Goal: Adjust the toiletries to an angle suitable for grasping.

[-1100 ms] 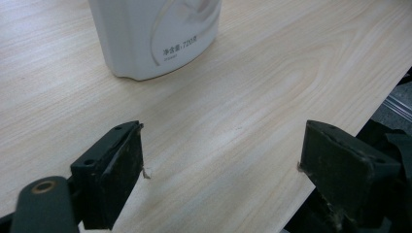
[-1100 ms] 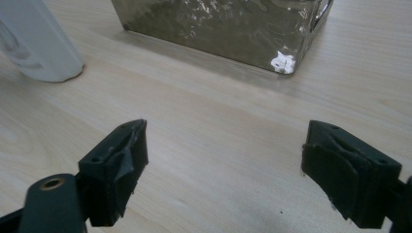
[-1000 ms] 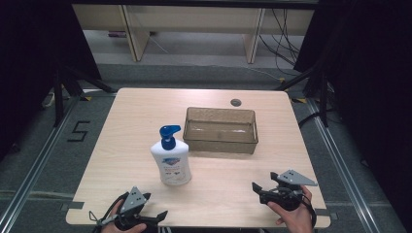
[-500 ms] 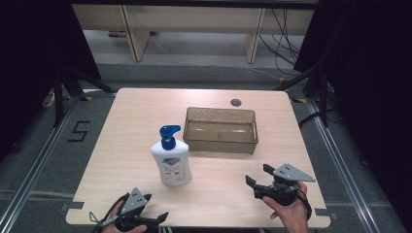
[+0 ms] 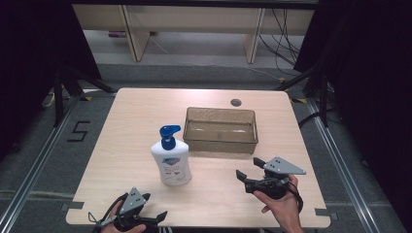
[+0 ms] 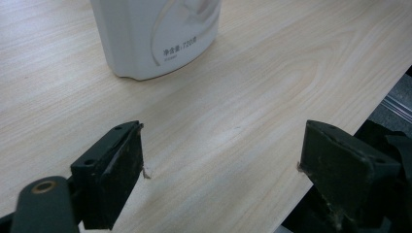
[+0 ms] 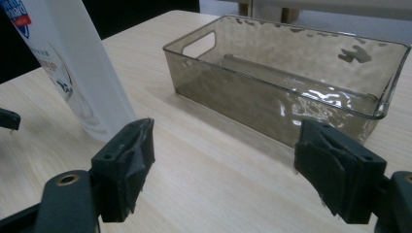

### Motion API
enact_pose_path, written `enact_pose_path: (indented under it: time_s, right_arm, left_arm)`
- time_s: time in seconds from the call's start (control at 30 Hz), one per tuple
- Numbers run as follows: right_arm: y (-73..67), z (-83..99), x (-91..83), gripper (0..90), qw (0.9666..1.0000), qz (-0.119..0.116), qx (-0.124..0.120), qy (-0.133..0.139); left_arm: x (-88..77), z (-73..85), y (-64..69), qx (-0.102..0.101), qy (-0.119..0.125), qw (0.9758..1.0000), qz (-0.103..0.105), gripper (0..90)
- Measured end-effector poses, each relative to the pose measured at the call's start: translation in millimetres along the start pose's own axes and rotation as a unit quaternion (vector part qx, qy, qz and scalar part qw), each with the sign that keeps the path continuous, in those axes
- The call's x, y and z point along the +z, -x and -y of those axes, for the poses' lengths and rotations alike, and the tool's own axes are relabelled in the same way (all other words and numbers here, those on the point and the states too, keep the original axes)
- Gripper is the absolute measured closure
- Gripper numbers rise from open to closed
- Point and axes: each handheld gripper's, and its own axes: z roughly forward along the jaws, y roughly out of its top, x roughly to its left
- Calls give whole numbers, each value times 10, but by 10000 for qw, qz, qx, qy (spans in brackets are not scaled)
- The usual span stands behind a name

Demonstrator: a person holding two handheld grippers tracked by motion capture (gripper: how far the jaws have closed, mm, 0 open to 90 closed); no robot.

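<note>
The right tool [image 5: 245, 175], jaws wide but just closing a little on nothing, faces the white blue-pump soap bottle [image 5: 170, 160]; the left tool [image 5: 156, 217] gapes empty over the pale wooden table [image 5: 131, 121].

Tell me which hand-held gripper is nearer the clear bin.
The right hand-held gripper, off the clear bin's front right corner. The left hand-held gripper sits at the table's near edge, beyond the soap bottle.
</note>
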Motion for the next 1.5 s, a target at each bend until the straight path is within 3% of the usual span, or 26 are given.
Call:
enact_pose_path:
  time_s: [0.07, 0.1, 0.17, 0.37, 0.4, 0.43, 0.47, 0.53, 0.57, 0.6, 0.63, 0.67, 0.7, 0.73, 0.9, 0.93, 1.03, 1.1, 1.23, 1.43, 1.47, 1.5]
  right_arm:
    - [-21, -8, 5, 226, 9999, -29, 131, -5]
    - [-19, -35, 5, 227, 9999, -67, 76, 3]
    - [-12, -43, 13, 227, 10000, -62, 34, 38]
    - [-45, -138, 5, 233, 9997, -155, 206, 50]
    - [-45, -138, 5, 233, 9997, -155, 206, 50]
    - [-38, -169, 19, 234, 9996, -173, 76, 187]
    - [-38, -169, 19, 234, 9996, -173, 76, 187]
    - [-56, -199, 26, 234, 9995, -143, 169, 205]
    - [-48, -230, 43, 234, 9995, -211, 135, 181]
    - [-64, -241, 59, 234, 9990, -320, 259, 196]
    - [-60, -256, 63, 234, 9993, -282, 148, 180]
    - [-86, -267, 63, 234, 9991, -287, 278, 104]
    - [-86, -267, 63, 234, 9991, -287, 278, 104]
    - [-83, -287, 101, 234, 9990, -357, 171, 208]
    - [-92, -331, 135, 236, 9988, -418, 110, 217]
    - [-109, -339, 143, 236, 9986, -411, 200, 276]
    - [-103, -382, 154, 238, 9986, -436, 106, 295]
    - [-116, -409, 163, 239, 9979, -557, 169, 283]
    - [-155, -484, 179, 241, 9976, -609, 108, 312]
    - [-209, -577, 233, 246, 9963, -747, 92, 407]
    - [-200, -595, 244, 246, 9966, -705, -51, 425]
    - [-216, -607, 260, 246, 9962, -747, 31, 443]
  left_arm:
    - [2, 1, 1, 23, -1, 10000, 7, 151]
    - [-7, 0, -6, 96, -74, 9999, 2, 151]
    - [4, 2, 7, 32, -16, 10000, 6, 150]
    - [-5, 2, 4, 78, -65, 9999, -14, 151]
    - [-10, 1, -6, 161, -127, 9998, -41, 151]
    - [13, 9, 16, 74, 16, 10000, -59, 150]
    - [-3, 5, 14, 80, -80, 9999, 23, 150]
    - [0, 7, 13, 64, -63, 10000, 30, 150]
    - [-9, 8, -10, 162, -133, 9998, -18, 150]
    - [-6, 19, 7, -12, -46, 10000, -22, 150]
    - [-14, 20, -8, 47, -96, 9999, -18, 150]
    - [-14, 20, -8, 47, -96, 9999, -18, 150]
    - [-1, 26, 10, -58, 59, 10000, 16, 150]
    - [-6, 24, 10, -40, 34, 10000, 11, 150]
    - [-44, 41, 4, 45, -80, 10000, 39, 150]
    - [-42, 53, 12, 12, -36, 10000, -10, 150]
    - [-36, 72, 16, 31, -113, 9999, 20, 151]
    - [-20, 76, 27, 30, -86, 9999, 44, 150]
    - [-29, 63, 14, 170, -156, 9997, -41, 150]
    - [16, 14, 40, 160, -173, 9997, 27, 150]
    - [34, 5, 60, 114, -108, 9999, 44, 151]
    - [37, -2, 54, 225, -198, 9996, 2, 151]
